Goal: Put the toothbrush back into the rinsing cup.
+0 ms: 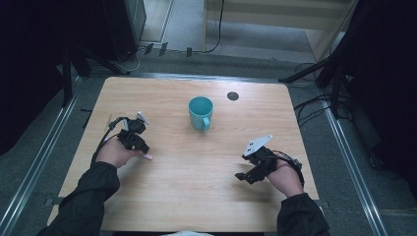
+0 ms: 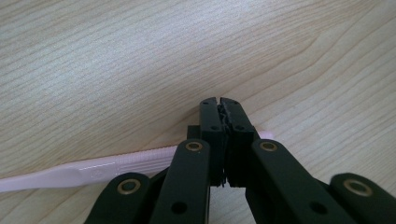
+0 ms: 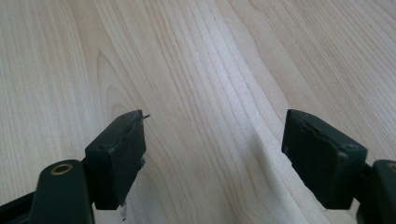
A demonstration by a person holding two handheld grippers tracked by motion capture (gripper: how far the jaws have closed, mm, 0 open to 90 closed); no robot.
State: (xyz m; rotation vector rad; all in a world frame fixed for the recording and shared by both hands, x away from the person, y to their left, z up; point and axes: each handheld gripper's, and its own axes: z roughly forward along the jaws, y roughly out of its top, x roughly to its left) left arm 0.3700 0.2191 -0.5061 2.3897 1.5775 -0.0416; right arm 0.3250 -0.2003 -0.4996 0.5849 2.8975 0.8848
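A thin pink plastic spoon [image 2: 84,169] is pinched by the left gripper [image 2: 219,103], whose jaws are pressed tight together on the ribbed handle. In the high view, the left gripper [image 1: 134,137] is held low over the left side of the wooden table [image 1: 196,196], and the pink end of the spoon [image 1: 146,157] sticks out from under the hand. Whether the spoon is touching the wood or just above it cannot be told. The right gripper [image 1: 244,175] is held near the right side of the table, with its jaws spread wide and nothing between them, as is seen in the right gripper view [image 3: 212,154]. A teal mug [image 1: 200,112] stands upright near the middle of the table, well apart from both grippers, with its handle turned toward the person. The step in hand looks like the spoon being picked up. Next, the spoon would likely need to be lifted clear of the wood and carried over to the mug, then tipped so that one end can be lowered inside.
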